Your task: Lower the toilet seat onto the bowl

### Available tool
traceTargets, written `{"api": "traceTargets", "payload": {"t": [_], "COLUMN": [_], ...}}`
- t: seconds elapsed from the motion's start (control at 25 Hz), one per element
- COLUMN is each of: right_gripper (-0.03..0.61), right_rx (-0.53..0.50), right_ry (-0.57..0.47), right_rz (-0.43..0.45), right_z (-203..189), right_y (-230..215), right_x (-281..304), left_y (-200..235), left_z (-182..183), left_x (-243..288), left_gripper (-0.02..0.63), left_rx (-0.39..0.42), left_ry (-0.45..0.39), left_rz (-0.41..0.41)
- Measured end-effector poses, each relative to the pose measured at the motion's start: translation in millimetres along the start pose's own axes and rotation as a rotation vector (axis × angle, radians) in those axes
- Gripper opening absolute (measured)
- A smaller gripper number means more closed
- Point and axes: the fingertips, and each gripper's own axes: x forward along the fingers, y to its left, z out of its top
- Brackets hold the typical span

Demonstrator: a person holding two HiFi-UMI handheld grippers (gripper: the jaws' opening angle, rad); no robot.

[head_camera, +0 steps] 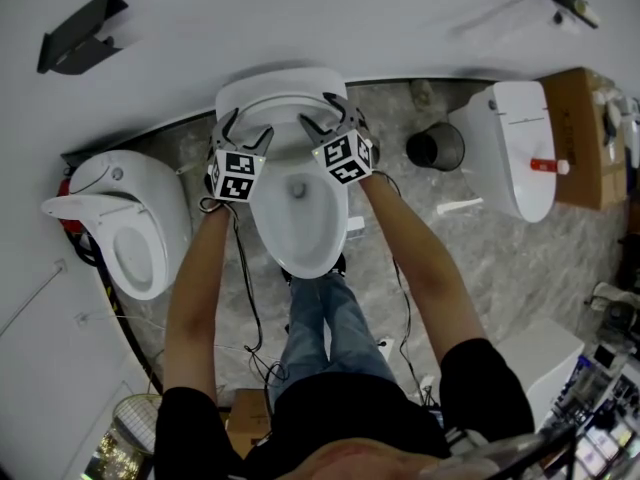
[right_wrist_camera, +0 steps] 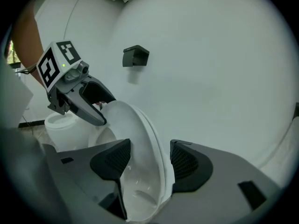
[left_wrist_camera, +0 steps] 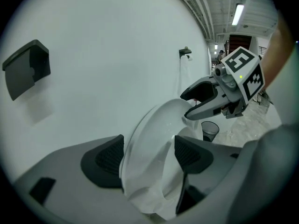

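The white toilet seat (head_camera: 282, 90) stands upright with its lid against the wall, above the open bowl (head_camera: 300, 230). My left gripper (head_camera: 240, 131) is on the seat's left rim and my right gripper (head_camera: 327, 118) on its right rim. In the left gripper view the seat (left_wrist_camera: 149, 139) fills the gap of the left gripper (left_wrist_camera: 149, 162), with both dark pads against it. The right gripper (right_wrist_camera: 148, 164) closes the same way over the seat's edge (right_wrist_camera: 140, 143). Each gripper view shows the other gripper farther along the rim: the right gripper (left_wrist_camera: 198, 101) and the left gripper (right_wrist_camera: 88, 107).
Another white toilet (head_camera: 130, 223) stands close on the left, and a third (head_camera: 515, 143) at the right. A black bin (head_camera: 435, 148) sits between the middle and right toilets. A dark bracket (head_camera: 78, 36) hangs on the wall. Cables trail over the marble floor (head_camera: 480, 258).
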Motion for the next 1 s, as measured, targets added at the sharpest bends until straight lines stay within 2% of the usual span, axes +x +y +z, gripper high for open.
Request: {"api": "traceTargets", "payload": {"t": [0.08,0.16,0.24,0.4,0.8,0.88,1.0], "right_gripper": [0.27,0.247,0.213,0.206,0.181,0.179,0.178], "right_rx": [-0.034,-0.051,-0.061,-0.084,-0.156,-0.166,-0.175], "right_ry": [0.02,0.026,0.025,0.03,0.061,0.064,0.072], "right_rz": [0.006,0.015,0.024,0.026,0.063,0.066,0.063], "right_z": [-2.1,-2.7,-3.0,-3.3,-3.5,-4.1,-6.1], "right_y": [1.6,4.0,7.2,8.9,21.5,25.1,32.7], "right_x": [4.4,7.7,7.9,6.5,-10.2,-16.9,-27.6], "left_y": [1.6,4.6,6.1,8.3,1.3,-3.6,-13.0], "left_z": [2.8,2.7,1.5,-1.9,-13.0,-15.8,-19.9], "left_x": [2.4,1.5,0.4,-1.9,-20.6,-26.7,-37.3], "left_gripper": [0.297,0.267,0.241,0.189,0.143,0.138,0.13], "left_rx": [-0.008,-0.001,0.023,0.074,0.115,0.147,0.237], "left_ry": [0.001,0.02,0.034,0.058,0.084,0.094,0.113], "left_rz": [0.001,0.015,0.027,0.039,0.045,0.053,0.07]}}
